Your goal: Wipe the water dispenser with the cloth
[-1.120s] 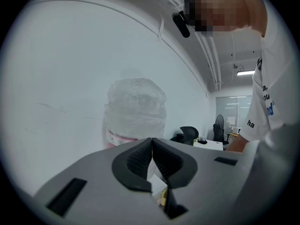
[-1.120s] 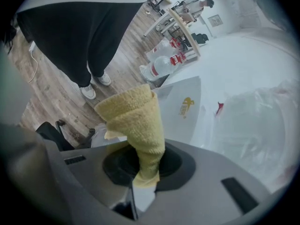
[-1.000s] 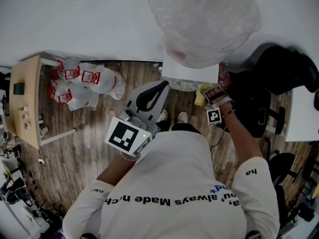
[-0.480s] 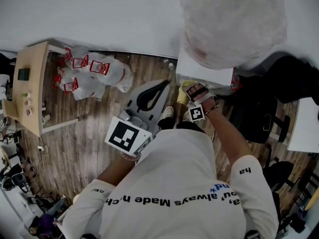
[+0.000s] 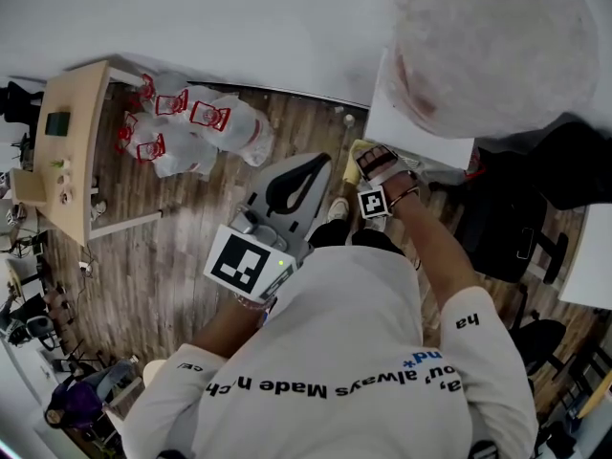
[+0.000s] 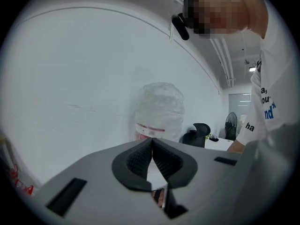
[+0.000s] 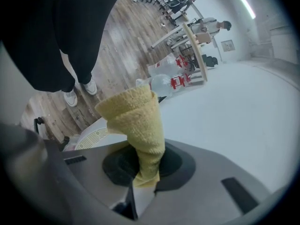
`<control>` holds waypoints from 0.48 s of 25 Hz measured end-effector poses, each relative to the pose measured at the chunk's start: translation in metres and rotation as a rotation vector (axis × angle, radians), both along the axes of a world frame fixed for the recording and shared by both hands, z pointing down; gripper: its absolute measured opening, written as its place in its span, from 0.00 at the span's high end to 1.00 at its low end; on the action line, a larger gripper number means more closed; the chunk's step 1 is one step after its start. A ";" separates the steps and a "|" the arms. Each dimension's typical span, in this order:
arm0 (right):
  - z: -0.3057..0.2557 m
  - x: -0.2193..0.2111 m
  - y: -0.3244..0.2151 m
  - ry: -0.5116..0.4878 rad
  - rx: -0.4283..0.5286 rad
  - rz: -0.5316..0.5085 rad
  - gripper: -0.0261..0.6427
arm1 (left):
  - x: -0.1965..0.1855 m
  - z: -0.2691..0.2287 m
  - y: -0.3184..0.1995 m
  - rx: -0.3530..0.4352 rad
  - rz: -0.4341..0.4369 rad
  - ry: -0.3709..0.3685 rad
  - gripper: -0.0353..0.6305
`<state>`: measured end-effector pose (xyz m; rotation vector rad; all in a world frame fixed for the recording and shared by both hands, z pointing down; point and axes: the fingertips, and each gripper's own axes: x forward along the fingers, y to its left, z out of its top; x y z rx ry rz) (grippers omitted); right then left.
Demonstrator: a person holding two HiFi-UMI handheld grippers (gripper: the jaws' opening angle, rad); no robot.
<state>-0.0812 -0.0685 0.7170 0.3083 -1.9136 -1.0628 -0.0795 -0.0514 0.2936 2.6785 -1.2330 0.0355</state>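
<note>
Right gripper [image 7: 140, 168]: jaws clamped on the lower end of the yellow cloth [image 7: 135, 121], which stands up past them in a loose fold
Left gripper [image 6: 152, 156]: jaws pressed together with nothing between them, held to the left, well apart from the dispenser
Water dispenser [image 5: 421, 127]: white body at far right, wrapped bottle [image 5: 497, 46] on top; the cloth sits at its near left edge, contact unclear
Risk, slip: only a narrow end is pinched, so a hard drag across the dispenser could pull the cloth free
Risk, bottle: a high or forceful stroke could nudge the bottle
Risk, coverage: the bunched fold may wipe just a thin strip
</note>
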 end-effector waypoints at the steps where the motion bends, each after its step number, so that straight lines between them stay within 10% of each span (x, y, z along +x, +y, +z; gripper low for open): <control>1: 0.003 0.003 -0.003 0.028 0.011 0.003 0.87 | -0.003 0.000 0.000 0.001 -0.004 0.001 0.92; 7: 0.019 0.056 -0.019 0.496 0.191 -0.043 0.87 | -0.003 0.005 0.000 -0.016 0.013 0.003 0.92; 12: 0.014 0.071 -0.019 0.507 0.212 -0.039 0.87 | 0.010 0.002 -0.001 -0.008 0.042 0.009 0.92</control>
